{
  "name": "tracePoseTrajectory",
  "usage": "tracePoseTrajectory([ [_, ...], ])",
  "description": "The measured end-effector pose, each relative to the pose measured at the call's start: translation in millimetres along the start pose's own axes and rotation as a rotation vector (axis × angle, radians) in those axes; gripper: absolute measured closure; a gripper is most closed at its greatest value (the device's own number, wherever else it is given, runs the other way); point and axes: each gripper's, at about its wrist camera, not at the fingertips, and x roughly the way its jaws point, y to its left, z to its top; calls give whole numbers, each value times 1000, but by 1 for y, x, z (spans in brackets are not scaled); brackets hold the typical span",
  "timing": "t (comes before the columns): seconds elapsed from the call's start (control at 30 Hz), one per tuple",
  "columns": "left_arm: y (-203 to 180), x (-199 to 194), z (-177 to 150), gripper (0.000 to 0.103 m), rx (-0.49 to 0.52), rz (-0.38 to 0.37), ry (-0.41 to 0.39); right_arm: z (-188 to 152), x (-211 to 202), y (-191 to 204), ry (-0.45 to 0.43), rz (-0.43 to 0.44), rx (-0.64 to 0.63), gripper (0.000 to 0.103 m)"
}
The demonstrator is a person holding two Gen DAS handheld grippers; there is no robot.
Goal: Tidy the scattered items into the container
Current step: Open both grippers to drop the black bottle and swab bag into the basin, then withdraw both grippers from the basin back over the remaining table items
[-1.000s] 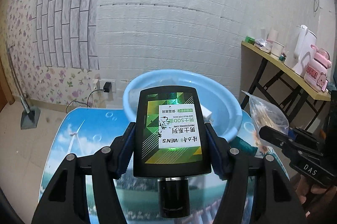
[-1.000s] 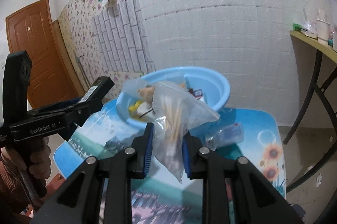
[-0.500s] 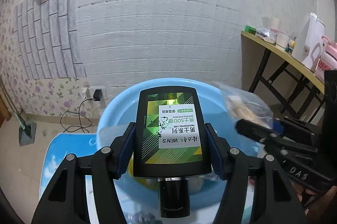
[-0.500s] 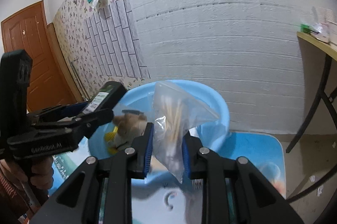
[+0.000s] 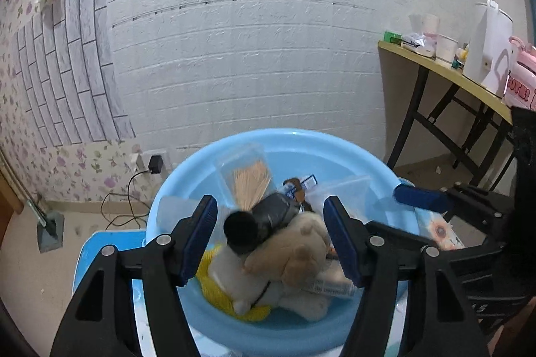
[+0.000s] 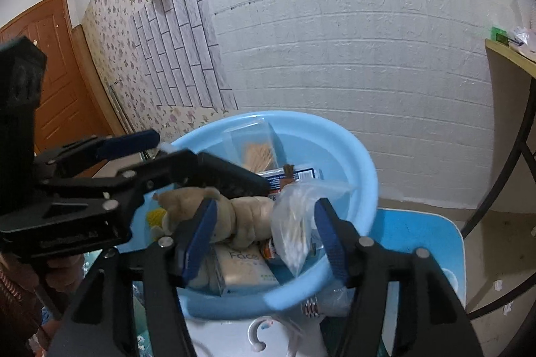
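Both grippers poised above the blue basin (image 5: pixel 174 189), which stands on a table (image 6: pixel 425 233) against a white brick wall (image 5: pixel 268 55). Left gripper (image 5: pixel 268 239): jaws spread wide, nothing between them; beneath it a dark bottle (image 5: pixel 264 216) lies blurred across a plush toy (image 5: pixel 294 256), beside a yellow item (image 5: pixel 217 286). Right gripper (image 6: pixel 264 236): jaws likewise released; a clear bag of swabs (image 6: pixel 294 223) sits blurred between them, touching neither pad, over the basin's near side. Farther in the basin: a bag of sticks (image 5: pixel 251 179), a tissue pack (image 6: pixel 244 270), a blue-edged packet (image 6: pixel 294 176).
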Motion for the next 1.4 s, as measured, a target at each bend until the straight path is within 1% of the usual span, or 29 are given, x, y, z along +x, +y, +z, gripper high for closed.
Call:
tracePoseTrajectory([
  [0.1,-1,-8,-8,33,0,1,1,-7,-13,-3,-4,-8,3,42],
  [0.17,-2,-13,-13,28,-5,6,3,-12,-21,-2,-8,-20,5,42],
  [0.33,-6,-26,-27,22,-12,14,8,-22,-38,-7,-12,-41,30,42],
  [0.57,-20,-54,-46,10,27,32,-24,-37,-64,-8,-21,-66,57,42],
  [0.63,-25,-60,-52,8,31,28,-29,-42,-69,-9,-22,-67,67,42],
  [0.77,-31,-66,-62,8,32,8,-12,-56,-80,-10,-5,-84,82,42],
  [1.0,-32,-79,-76,7,15,-6,-7,-71,-93,-11,12,-100,106,42],
  [1.13,-30,-85,-79,7,4,-5,-13,-75,-97,-11,17,-101,115,42],
  [1.4,-23,-96,-84,7,-14,-3,-26,-75,-103,1,11,-94,84,42],
])
